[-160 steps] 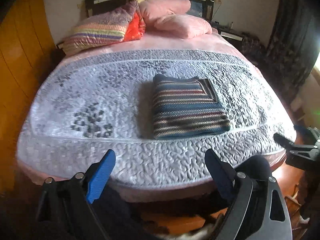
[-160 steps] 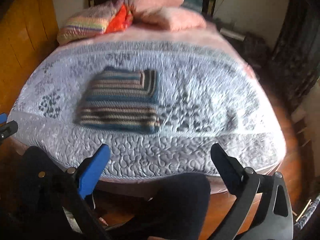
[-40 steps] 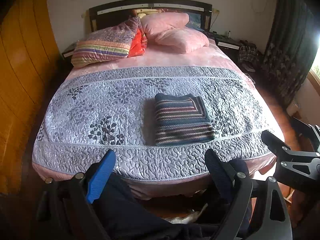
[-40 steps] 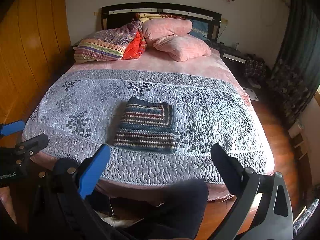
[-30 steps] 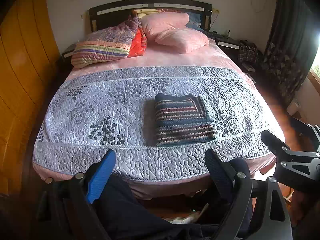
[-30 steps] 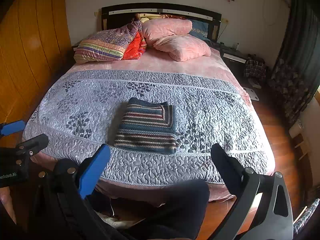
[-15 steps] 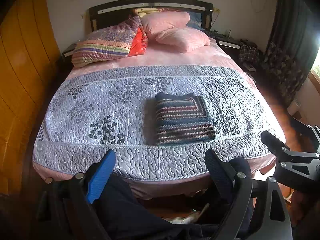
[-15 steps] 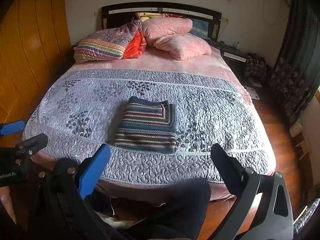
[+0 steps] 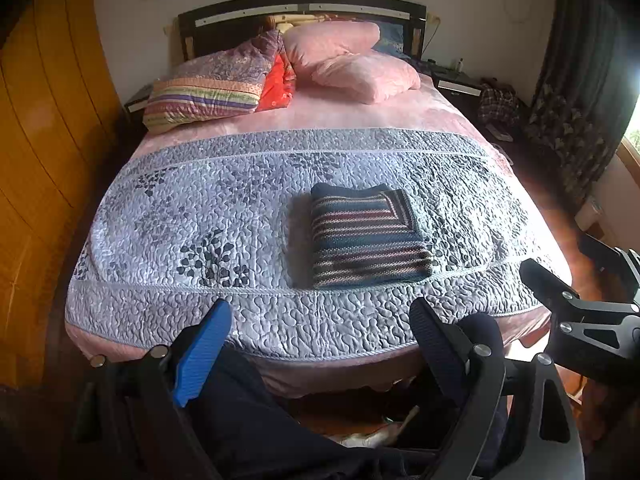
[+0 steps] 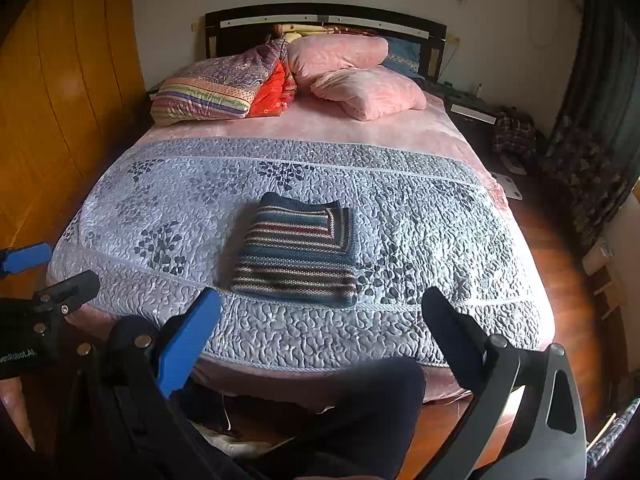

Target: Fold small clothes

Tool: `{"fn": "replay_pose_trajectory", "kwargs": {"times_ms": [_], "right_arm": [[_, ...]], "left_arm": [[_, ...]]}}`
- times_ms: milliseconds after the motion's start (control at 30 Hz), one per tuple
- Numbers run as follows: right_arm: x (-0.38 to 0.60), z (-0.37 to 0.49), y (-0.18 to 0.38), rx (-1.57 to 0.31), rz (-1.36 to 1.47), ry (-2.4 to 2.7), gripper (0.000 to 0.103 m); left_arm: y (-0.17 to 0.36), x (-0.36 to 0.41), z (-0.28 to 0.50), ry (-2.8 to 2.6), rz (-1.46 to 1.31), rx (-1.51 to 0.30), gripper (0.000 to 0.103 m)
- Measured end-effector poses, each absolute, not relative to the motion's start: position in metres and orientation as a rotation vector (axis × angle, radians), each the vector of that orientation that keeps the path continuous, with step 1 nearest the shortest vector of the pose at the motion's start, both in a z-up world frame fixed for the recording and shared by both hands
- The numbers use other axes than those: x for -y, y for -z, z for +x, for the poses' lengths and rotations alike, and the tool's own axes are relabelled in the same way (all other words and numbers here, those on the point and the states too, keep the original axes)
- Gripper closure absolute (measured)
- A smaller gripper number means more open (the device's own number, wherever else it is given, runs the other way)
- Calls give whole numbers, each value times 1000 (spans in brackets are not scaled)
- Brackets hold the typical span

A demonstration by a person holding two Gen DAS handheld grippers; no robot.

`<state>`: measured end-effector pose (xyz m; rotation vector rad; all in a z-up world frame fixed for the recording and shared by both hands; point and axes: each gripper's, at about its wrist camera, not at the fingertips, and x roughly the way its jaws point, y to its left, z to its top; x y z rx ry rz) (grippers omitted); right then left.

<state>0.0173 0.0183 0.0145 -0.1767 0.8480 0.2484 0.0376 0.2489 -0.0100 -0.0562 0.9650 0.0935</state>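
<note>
Left wrist view: the left gripper (image 9: 318,346) hangs off the foot of the bed (image 9: 280,332), its fingers spread wide with nothing between them. On the grey quilt (image 9: 200,200) lies the striped knit garment (image 9: 366,234), folded into a neat rectangle near the foot edge, apart from both grippers. The right gripper (image 10: 322,334) is just as wide open and empty, held short of the mattress too. Up by the headboard (image 10: 324,16) sit pink pillows (image 10: 360,80) and a striped cushion (image 10: 208,92). Dark trouser legs (image 10: 360,412) show below; what lies on the floor beneath them is hard to make out.
</note>
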Motion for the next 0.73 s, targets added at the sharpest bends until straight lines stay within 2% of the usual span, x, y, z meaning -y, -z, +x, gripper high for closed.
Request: {"fn": "replay_pose_trajectory", "kwargs": {"times_ms": [733], "right_arm": [[-17,16,-9,-861,-167,-248,3]], "left_arm": [[13,-250,38,-86,-47,-965,12]]}}
